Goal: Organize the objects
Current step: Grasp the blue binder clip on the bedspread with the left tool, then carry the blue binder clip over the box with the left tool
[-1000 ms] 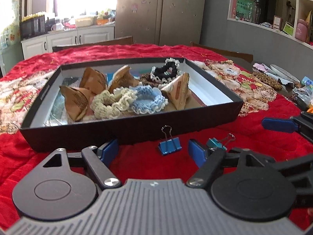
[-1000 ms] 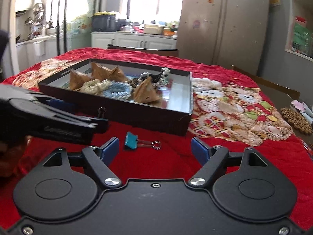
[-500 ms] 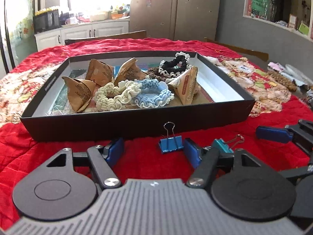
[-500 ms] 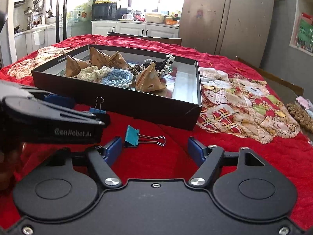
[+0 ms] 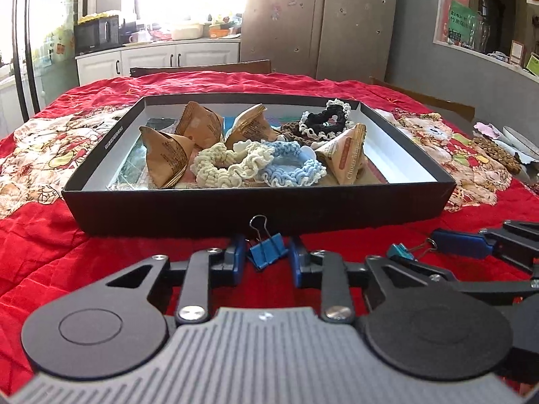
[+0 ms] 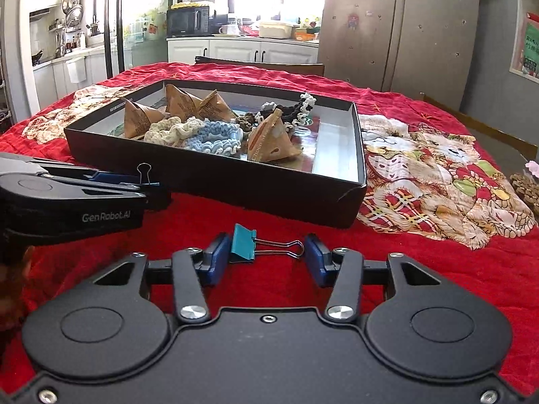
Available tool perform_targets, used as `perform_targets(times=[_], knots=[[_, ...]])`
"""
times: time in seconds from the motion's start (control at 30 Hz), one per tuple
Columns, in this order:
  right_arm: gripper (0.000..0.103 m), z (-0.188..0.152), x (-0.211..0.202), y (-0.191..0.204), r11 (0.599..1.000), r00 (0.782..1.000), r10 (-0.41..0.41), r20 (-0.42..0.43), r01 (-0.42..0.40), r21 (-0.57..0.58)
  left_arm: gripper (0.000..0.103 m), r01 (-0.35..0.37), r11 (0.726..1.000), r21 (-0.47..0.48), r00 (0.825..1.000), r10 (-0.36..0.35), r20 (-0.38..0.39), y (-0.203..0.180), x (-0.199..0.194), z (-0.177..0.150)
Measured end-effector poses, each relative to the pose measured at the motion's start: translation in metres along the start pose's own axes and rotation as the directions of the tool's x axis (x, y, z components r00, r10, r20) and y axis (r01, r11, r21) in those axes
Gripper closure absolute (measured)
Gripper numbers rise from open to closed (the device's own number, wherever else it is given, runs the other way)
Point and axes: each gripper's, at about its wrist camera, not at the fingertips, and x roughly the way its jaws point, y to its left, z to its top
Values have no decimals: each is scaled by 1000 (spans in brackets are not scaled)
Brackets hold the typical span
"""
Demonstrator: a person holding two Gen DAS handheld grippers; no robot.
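Both tools have just been closing, neither pinching yet. Left tool (image 5: 266, 260) straddles the blue binder clip (image 5: 267, 251); right tool (image 6: 263, 260) brackets the teal binder clip (image 6: 243, 243) lengthwise, so its wire handles (image 6: 283, 248) might skid off the pads.

This is a home, an open kitchen and dining room. At upper left of the right wrist view stand white cabinets (image 6: 235, 52) with a microwave (image 6: 190, 22) and dishes on the counter, and a rack of steel pans (image 6: 72, 5) by a tap. A tall fridge (image 6: 397, 27) with small stickers fills the upper right. In the foreground a table under a red cloth (image 6: 421, 262) with cat prints has wooden chairs (image 5: 202, 67) at its far side. Shelves (image 5: 488, 33) of household oddments line the upper right of the left wrist view.
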Motion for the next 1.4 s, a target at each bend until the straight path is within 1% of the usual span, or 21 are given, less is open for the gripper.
perform_targets(times=[0.5,0.77,1.13,1.27,1.4], knots=[[57,0,-3,-1,1000,1000,0,12,0,15,73,35,999,1,999,-35,-2,6,-7,-2],[57,0,-10,-1,1000,1000,4,28,-5,19,73,76,997,0,997,-76,-11,12,-17,-2],[57,15,-31,3,1000,996,17,93,-19,21,73,108,994,9,993,-108,42,23,-39,10],[57,26,-32,3,1000,993,10,118,-12,19,73,107,994,-2,992,-107,64,29,-41,20],[57,38,-28,1,1000,991,3,133,-7,30,73,91,996,-7,992,-90,88,36,-39,31]])
